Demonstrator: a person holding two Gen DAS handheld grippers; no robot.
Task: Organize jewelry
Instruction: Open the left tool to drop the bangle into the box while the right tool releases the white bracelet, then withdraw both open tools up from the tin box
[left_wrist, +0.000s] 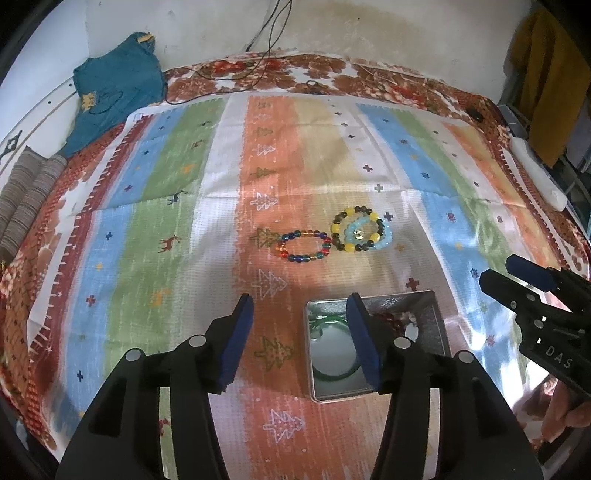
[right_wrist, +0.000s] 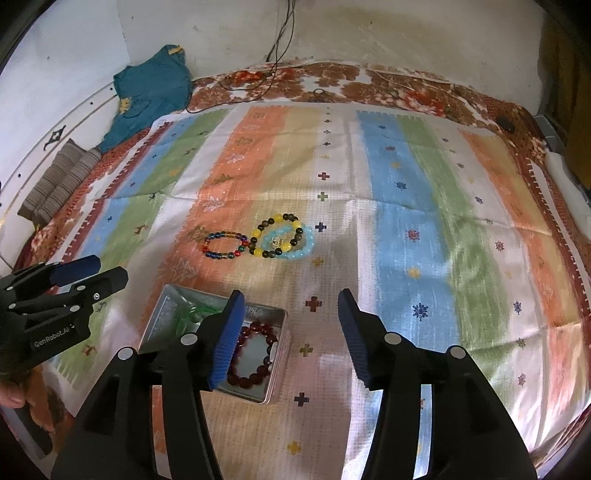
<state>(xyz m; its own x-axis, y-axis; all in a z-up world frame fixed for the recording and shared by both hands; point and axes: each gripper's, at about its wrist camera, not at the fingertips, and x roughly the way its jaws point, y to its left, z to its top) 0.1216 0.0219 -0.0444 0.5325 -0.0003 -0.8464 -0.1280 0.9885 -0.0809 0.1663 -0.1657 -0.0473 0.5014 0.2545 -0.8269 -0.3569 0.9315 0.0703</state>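
Observation:
A silver tin lies open on the striped cloth. It holds a green bangle and a dark red bead bracelet. Beyond it lie a multicolour bead bracelet, a yellow-and-dark bead bracelet and a light blue bead bracelet, the last two overlapping. My left gripper is open and empty, above the tin's left side. My right gripper is open and empty, just right of the tin.
A striped cloth covers a floral bedspread. A teal garment and a folded striped fabric lie at the far left. Cables hang on the back wall. A white object lies at the right edge.

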